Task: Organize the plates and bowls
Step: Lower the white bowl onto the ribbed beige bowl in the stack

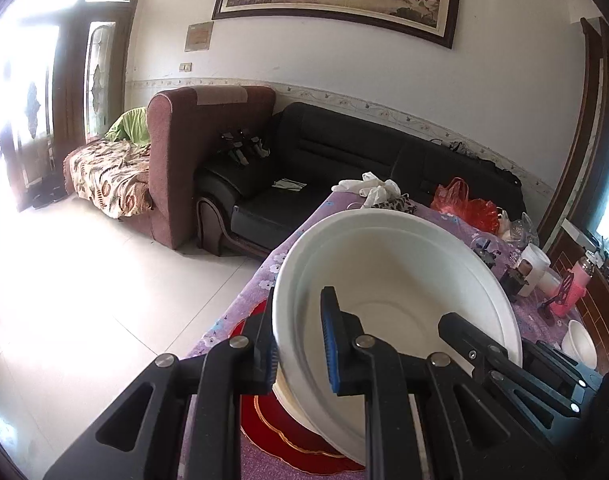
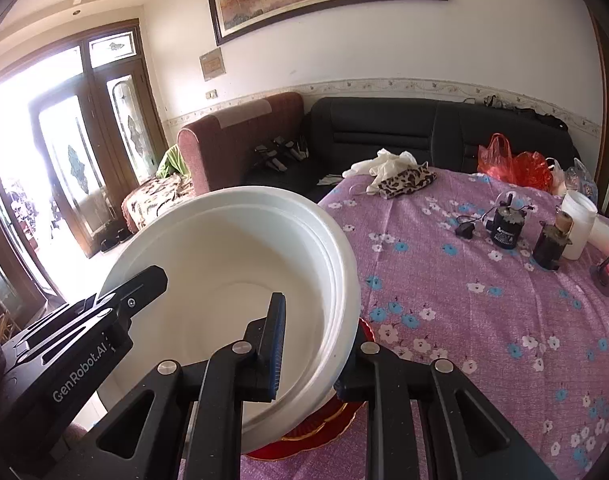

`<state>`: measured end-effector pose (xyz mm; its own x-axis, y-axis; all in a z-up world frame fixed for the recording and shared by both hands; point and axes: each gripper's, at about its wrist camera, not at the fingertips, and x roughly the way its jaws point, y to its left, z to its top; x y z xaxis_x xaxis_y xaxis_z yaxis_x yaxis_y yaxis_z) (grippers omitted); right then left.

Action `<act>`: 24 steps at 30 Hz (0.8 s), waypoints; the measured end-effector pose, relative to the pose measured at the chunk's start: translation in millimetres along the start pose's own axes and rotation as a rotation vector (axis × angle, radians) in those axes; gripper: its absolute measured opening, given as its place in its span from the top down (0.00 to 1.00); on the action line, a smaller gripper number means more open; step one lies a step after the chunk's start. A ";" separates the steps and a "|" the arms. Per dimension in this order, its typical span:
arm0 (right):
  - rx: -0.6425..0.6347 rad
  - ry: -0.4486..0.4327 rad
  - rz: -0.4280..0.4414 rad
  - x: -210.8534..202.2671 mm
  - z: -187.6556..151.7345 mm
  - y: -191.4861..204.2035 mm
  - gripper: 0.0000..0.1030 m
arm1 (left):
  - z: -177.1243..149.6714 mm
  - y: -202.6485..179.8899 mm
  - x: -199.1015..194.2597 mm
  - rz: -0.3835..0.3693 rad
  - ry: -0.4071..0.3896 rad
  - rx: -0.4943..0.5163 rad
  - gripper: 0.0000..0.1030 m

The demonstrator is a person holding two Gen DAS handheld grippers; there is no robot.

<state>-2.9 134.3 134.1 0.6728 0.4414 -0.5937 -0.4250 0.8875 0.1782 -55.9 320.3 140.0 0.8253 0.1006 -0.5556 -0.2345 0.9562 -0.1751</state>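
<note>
Left gripper pinching the white bowl's rim, one blue-padded finger outside the wall at 9 o'clock, the other inside. Right gripper clamping the opposite rim likewise, inner finger against the wall, outer one at 3 o'clock. Both pointing forward and downward, each showing in the other's view at the bowl's far side.

One large white bowl is in view, with a second, smaller white bowl off at the table's edge. One red plate lies underneath (possibly more stacked there, hard to tell). Two grippers, left and right. Two dark bottles, one white cup, two red bags.
</note>
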 end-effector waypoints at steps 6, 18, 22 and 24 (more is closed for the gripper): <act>0.008 0.035 -0.007 22.7 -6.3 -3.9 0.78 | -8.1 1.0 21.3 0.040 0.024 0.019 0.84; 0.024 0.082 -0.009 51.7 -16.8 -9.3 0.77 | -18.6 1.3 43.4 0.089 0.061 0.040 0.84; 0.023 0.087 -0.012 55.9 -18.3 -9.2 0.77 | -20.7 1.3 46.0 0.096 0.065 0.041 0.84; 0.016 0.089 -0.014 58.1 -19.1 -8.2 0.77 | -21.3 1.3 45.5 0.105 0.060 0.046 0.84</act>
<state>28.1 150.2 83.2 0.6216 0.4162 -0.6636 -0.4057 0.8957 0.1818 -29.6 320.3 97.2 0.7648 0.1854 -0.6171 -0.2931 0.9530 -0.0770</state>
